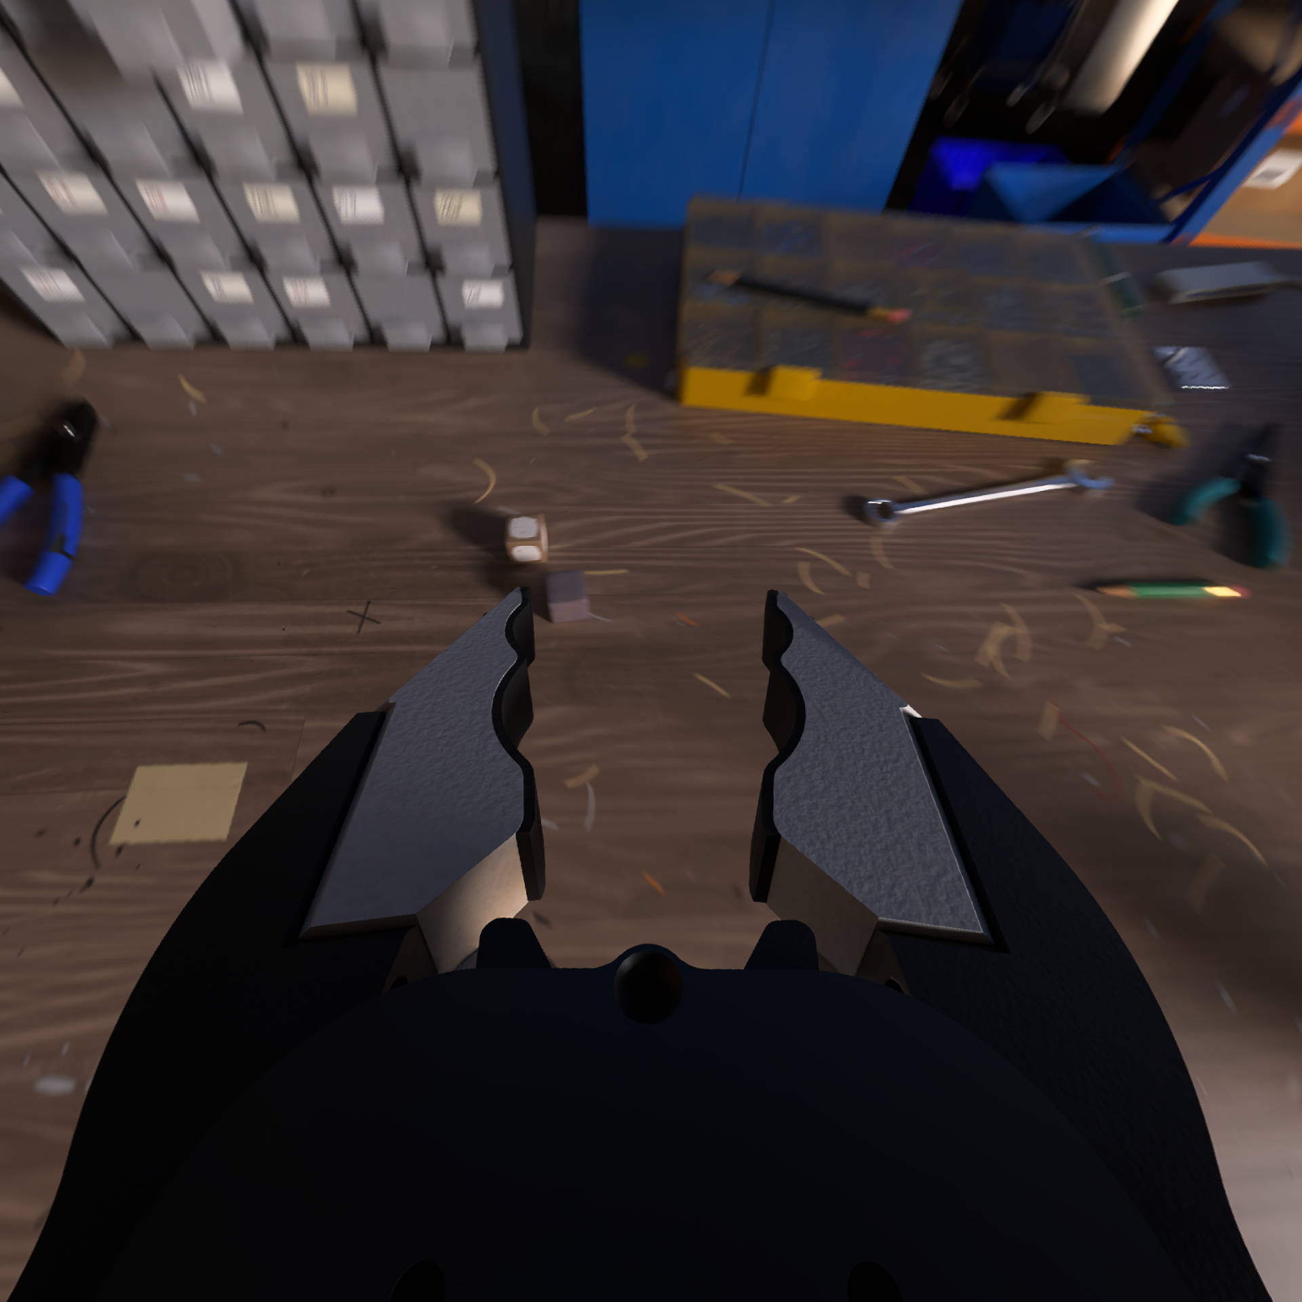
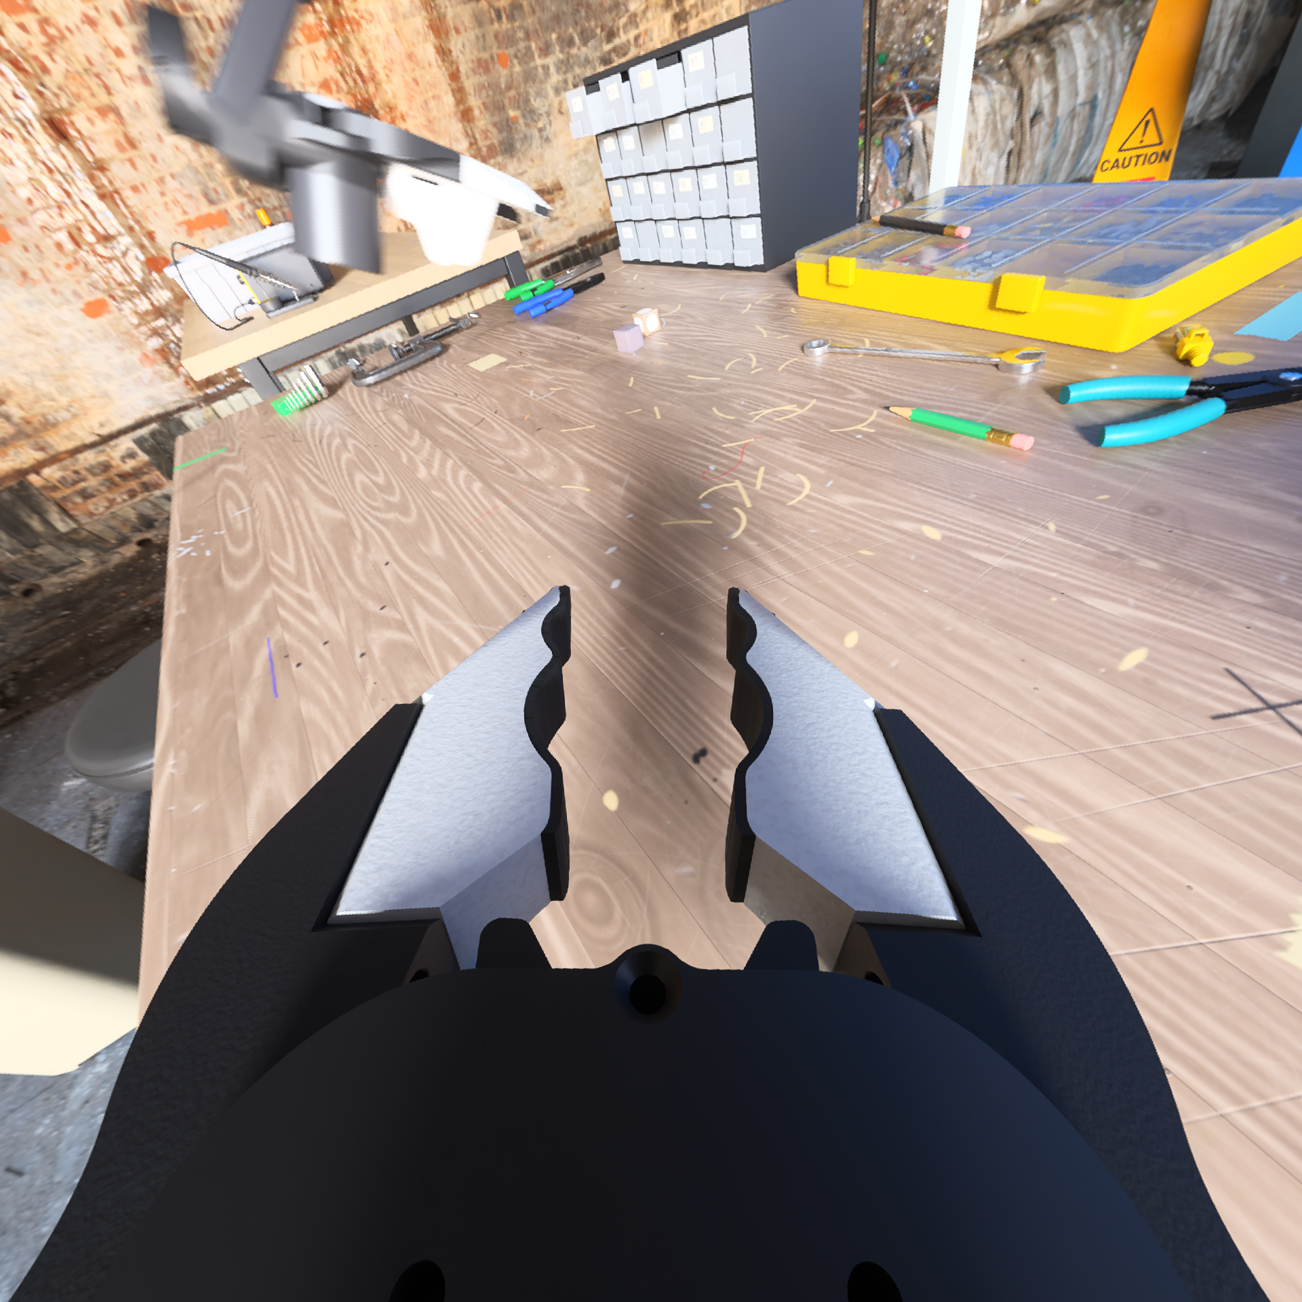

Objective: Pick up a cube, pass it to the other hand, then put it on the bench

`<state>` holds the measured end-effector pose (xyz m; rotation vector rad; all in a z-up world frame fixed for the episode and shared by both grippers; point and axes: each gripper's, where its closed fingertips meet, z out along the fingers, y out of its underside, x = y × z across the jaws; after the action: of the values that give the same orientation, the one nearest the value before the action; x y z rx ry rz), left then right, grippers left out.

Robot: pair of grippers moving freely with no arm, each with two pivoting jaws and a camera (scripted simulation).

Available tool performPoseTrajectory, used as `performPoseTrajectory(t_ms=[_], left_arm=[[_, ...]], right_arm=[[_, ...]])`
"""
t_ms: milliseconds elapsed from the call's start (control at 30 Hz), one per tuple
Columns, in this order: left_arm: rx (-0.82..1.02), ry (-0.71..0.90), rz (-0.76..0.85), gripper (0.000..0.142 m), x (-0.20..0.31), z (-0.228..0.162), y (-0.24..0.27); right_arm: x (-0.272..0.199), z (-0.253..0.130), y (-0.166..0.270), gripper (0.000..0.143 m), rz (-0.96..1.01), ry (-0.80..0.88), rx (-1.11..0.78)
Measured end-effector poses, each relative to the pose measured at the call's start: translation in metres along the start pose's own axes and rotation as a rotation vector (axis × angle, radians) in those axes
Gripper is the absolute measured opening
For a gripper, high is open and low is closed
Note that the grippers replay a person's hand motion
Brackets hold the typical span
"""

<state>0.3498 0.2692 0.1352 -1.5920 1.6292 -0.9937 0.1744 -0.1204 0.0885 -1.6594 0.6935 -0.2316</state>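
Two small cubes lie on the wooden bench point(image 1: 282, 669). A pale pink cube point(image 1: 566, 595) sits just beyond my left gripper's left fingertip. A wooden cube with white faces point(image 1: 525, 537) lies a little farther. My left gripper point(image 1: 647, 606) is open and empty, above the bench and short of the cubes. In the right wrist view both the pink cube point(image 2: 628, 337) and the wooden cube point(image 2: 647, 320) show far off. My right gripper point(image 2: 648, 602) is open and empty over the bench point(image 2: 423, 563). The left gripper point(image 2: 338, 169) shows blurred at upper left.
A grey drawer cabinet point(image 1: 268, 176) stands at the back. A yellow parts case point(image 1: 909, 331), a wrench point(image 1: 979, 493), a green pencil point(image 1: 1169, 590), teal pliers point(image 1: 1240, 507) and blue-handled pliers point(image 1: 49, 507) lie around. A yellow note point(image 1: 180, 803) lies on the left. A side table point(image 2: 338, 310) stands beyond the bench.
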Motion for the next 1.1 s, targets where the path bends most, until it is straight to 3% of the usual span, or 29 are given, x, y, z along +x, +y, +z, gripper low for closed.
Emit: performPoseTrajectory(t_ms=[167,333,400,467,500,600,700,900,1100], left_arm=[[-0.301,-0.072,-0.114,0.072,-0.053,0.104,0.013],[-0.465,-0.114,-0.087,0.068,-0.064,0.140,0.041],[-0.499,-0.138,-0.065,0.061,-0.068,0.146,0.049],[-0.507,-0.150,-0.021,0.029,-0.069,0.147,0.051],[-0.515,-0.137,-0.015,0.020,-0.067,0.146,0.052],[-0.524,-0.090,-0.006,0.020,-0.060,0.135,0.050],[-0.401,-0.036,0.029,0.020,-0.048,0.108,0.032],[-0.101,0.107,0.077,0.020,-0.012,0.019,0.009],[0.088,0.174,0.175,0.020,0.015,-0.042,0.031]], right_arm=[[0.003,-0.007,-0.002,0.044,0.011,0.003,0.007],[0.008,-0.015,-0.002,0.043,0.020,0.013,0.014],[0.009,-0.015,-0.002,0.043,0.026,0.006,0.014],[0.010,-0.014,-0.001,0.042,0.026,0.002,0.005],[0.009,-0.013,0.000,0.043,0.026,-0.002,0.001],[0.007,-0.011,0.000,0.052,0.026,-0.017,-0.006],[0.007,-0.013,-0.003,0.060,0.002,-0.006,0.003],[0.015,-0.019,-0.007,0.059,0.035,0.009,0.026],[0.018,-0.019,-0.010,0.059,0.065,0.010,0.033]])
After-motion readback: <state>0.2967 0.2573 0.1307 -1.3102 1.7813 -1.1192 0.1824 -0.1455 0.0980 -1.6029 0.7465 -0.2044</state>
